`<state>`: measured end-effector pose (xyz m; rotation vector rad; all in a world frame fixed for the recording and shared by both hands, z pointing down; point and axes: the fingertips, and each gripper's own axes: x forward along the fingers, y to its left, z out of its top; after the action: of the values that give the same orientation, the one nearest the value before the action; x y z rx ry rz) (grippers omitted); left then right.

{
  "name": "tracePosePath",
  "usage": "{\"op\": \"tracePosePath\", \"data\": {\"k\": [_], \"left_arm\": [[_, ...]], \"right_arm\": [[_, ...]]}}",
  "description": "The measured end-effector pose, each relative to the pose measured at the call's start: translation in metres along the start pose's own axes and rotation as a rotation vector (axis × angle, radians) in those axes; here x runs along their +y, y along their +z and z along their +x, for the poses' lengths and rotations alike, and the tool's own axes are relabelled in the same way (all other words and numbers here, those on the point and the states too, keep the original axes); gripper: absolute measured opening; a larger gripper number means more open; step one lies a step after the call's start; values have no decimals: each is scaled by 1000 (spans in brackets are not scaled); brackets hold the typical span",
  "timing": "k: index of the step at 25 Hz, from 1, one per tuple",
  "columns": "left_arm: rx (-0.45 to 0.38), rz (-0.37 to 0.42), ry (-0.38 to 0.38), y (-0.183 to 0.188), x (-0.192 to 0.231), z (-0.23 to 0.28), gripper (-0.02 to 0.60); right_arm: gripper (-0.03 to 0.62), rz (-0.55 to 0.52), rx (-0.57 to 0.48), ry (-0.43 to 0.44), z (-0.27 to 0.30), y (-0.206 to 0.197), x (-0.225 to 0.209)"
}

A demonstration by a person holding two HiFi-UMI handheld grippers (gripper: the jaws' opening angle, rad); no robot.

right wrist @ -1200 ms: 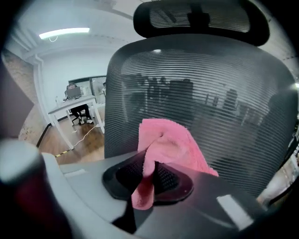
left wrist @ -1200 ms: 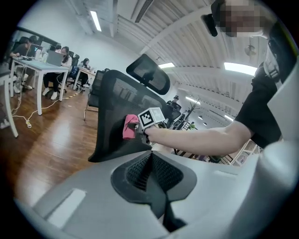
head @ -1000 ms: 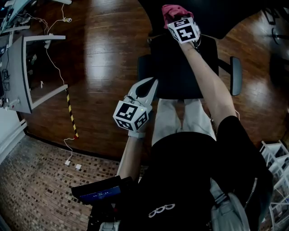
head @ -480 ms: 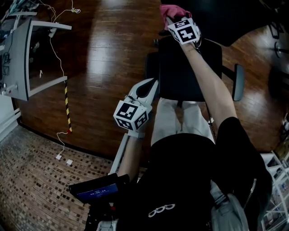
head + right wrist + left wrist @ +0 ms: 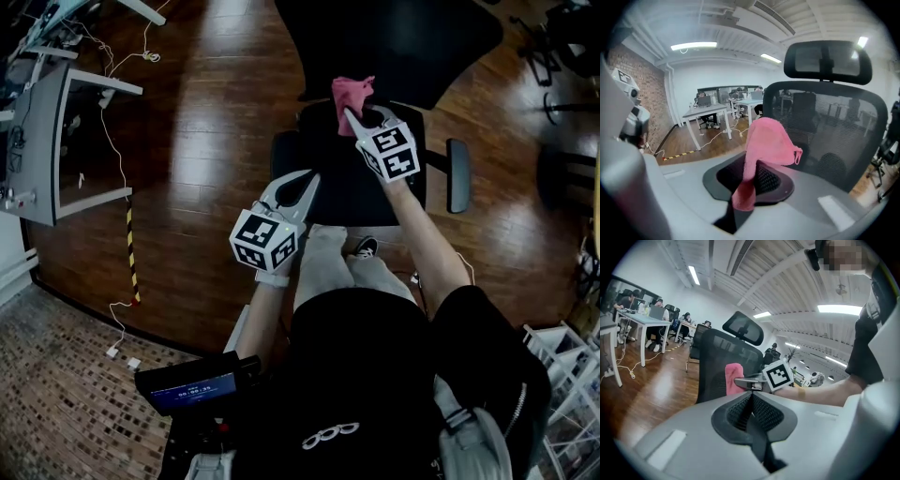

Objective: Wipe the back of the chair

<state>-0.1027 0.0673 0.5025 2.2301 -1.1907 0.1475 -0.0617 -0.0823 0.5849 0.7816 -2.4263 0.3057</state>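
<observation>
The black mesh chair [image 5: 394,42] stands before me, its seat [image 5: 333,187] below my grippers. My right gripper [image 5: 354,112] is shut on a pink cloth [image 5: 352,91] and hovers over the seat, short of the backrest. In the right gripper view the cloth [image 5: 766,140] hangs from the shut gripper [image 5: 752,176], with the mesh backrest [image 5: 834,126] and headrest [image 5: 827,58] just beyond. My left gripper [image 5: 307,178] is held at the seat's near left edge, shut and holding nothing. The left gripper [image 5: 751,399] looks at the chair [image 5: 717,366], the cloth [image 5: 734,378] and the right gripper [image 5: 752,380].
A grey desk [image 5: 47,141] with trailing cables stands at the left, above a yellow-black floor tape [image 5: 129,244]. Other chairs [image 5: 562,37] are at the top right, and a white rack [image 5: 567,375] is at the lower right. People sit at desks [image 5: 642,317] in the distance.
My right gripper has drawn back with the pink cloth from the top of the chair back to above the seat. The left gripper has hardly moved.
</observation>
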Motion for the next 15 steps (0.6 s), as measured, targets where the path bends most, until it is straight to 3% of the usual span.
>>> {"op": "tracePosePath", "data": {"k": [7, 11, 15], "left_arm": [[47, 92, -63, -20, -89, 14, -8], [75, 149, -94, -42, -149, 20, -8], [85, 197, -111, -62, -201, 24, -8]], "right_arm": [[41, 51, -49, 58, -138, -50, 36], [41, 113, -86, 30, -208, -80, 35], [41, 110, -133, -20, -275, -99, 33]]}}
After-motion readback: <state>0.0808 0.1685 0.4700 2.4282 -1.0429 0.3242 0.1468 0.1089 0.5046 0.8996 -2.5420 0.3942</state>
